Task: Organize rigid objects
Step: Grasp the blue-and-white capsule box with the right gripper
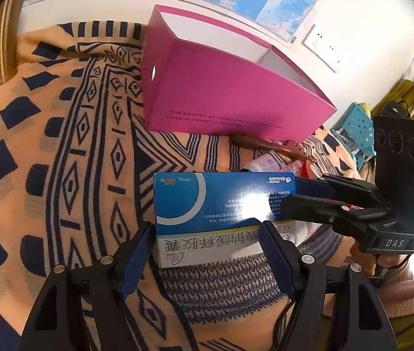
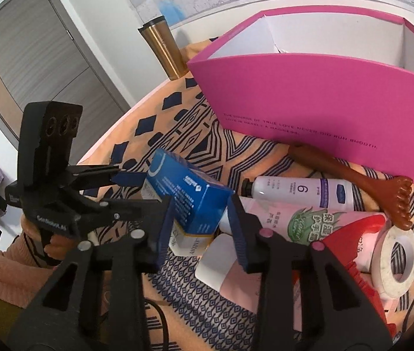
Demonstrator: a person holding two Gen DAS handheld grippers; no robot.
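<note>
A blue and white medicine box [image 1: 221,204] sits between the fingers of my left gripper [image 1: 207,245], which is shut on its near end. The same box [image 2: 186,193] shows in the right wrist view, tilted. My right gripper [image 2: 199,228] has one finger on each side of the box's other end, touching or nearly so. In the left wrist view my right gripper [image 1: 289,196] reaches the box from the right. An open pink box [image 1: 230,87] [image 2: 324,99] stands behind on the patterned cloth.
To the right lie a white tube [image 2: 300,190], a brown back scratcher [image 2: 353,181], a pink hand cream tube [image 2: 294,228], a red item [image 2: 353,242] and a tape roll [image 2: 397,263]. A gold tumbler [image 2: 166,49] stands behind the pink box. The patterned cloth [image 1: 60,161] spreads to the left.
</note>
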